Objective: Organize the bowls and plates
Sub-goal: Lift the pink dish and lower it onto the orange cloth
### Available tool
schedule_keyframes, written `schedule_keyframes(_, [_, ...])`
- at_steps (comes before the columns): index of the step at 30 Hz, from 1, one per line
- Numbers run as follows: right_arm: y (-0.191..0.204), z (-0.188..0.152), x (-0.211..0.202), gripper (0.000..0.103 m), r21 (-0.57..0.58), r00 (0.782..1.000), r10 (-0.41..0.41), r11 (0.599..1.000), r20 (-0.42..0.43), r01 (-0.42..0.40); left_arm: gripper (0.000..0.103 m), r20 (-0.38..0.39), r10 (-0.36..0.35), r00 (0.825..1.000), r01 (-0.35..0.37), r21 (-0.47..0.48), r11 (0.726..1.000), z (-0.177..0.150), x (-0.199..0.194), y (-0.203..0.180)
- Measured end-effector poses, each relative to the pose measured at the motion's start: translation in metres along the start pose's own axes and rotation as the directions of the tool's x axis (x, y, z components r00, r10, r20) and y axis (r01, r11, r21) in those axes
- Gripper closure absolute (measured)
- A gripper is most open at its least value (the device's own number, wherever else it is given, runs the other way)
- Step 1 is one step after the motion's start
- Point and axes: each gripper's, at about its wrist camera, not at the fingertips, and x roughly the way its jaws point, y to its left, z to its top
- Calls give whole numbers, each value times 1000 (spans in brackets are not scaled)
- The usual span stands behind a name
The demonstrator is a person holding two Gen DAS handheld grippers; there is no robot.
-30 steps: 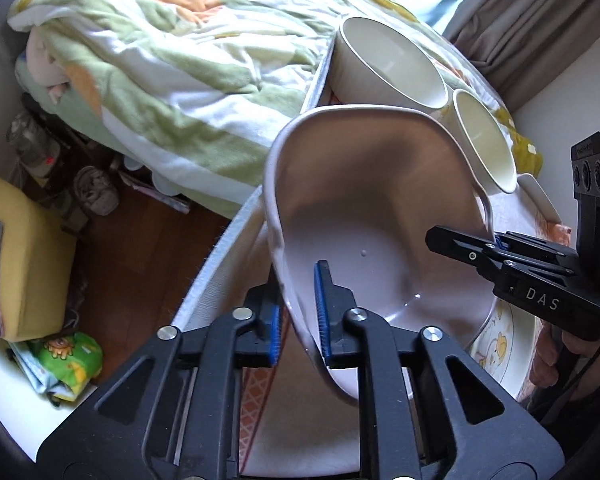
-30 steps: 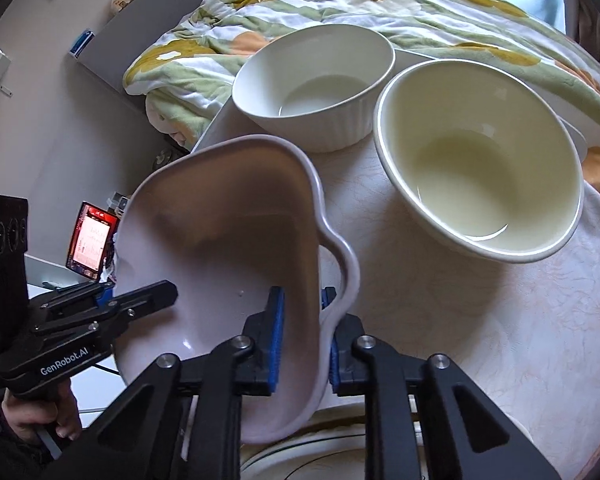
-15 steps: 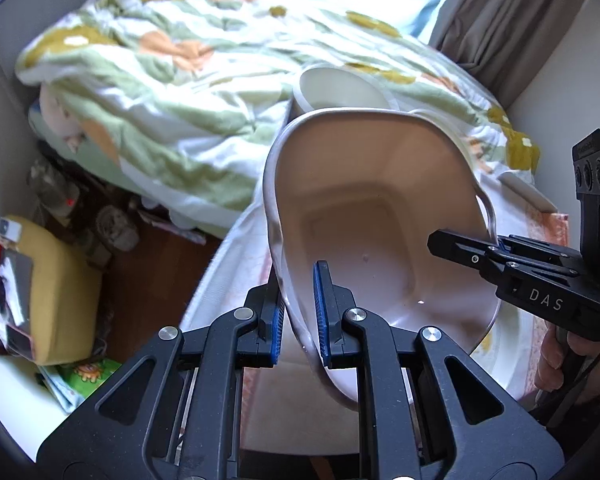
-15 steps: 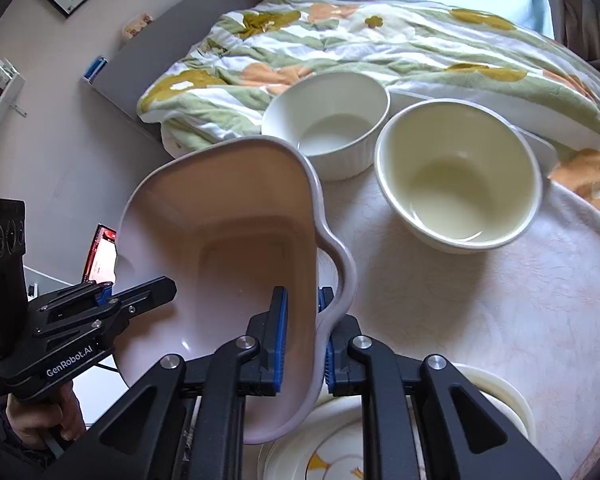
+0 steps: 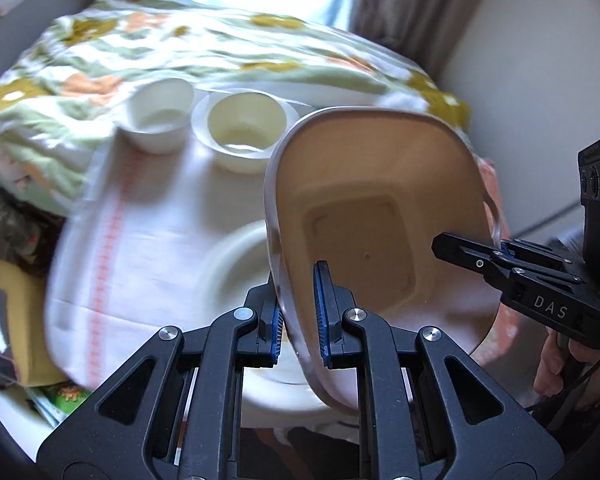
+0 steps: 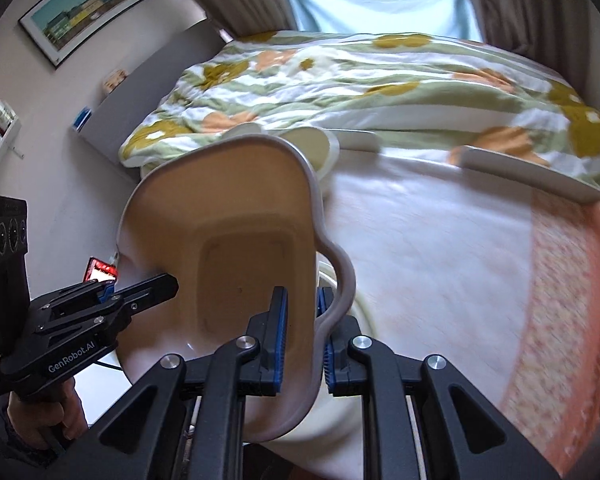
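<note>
White cloth (image 5: 160, 216) covered the table. Both grippers, left (image 5: 300, 312) and right (image 6: 302, 340), clenched opposite walls of the empty pink dish (image 5: 380, 232), held tilted at centre frame. Upper left, two empty bowls (image 5: 160, 116) (image 5: 244, 132) stood beside the bed's edge, cloth open between.
</note>
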Motion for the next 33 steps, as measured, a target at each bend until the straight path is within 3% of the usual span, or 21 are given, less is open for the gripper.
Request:
schedule_keyframes(6, [-70,-40,-43,89,126,996,-92,988,21,89,91,-79,-82,993,89,89,992,-15,38,-81])
schedule_keyframes(13, [-147,-76,-48,89,242,989,-146,960,-3,142,91,-181,-94,979,119,131,984,-32,103,-138])
schedule_keyframes(20, [-184,-92,-41,89,299,985,-171,940,-2,163,91,-210,-75,975,112,168,979,-38,134,-156])
schedule_keyframes(33, [-204,-113,-28,89,361,991,-133,925,5,122,91,-179,-41,983,78,203,976,-30,151,-168])
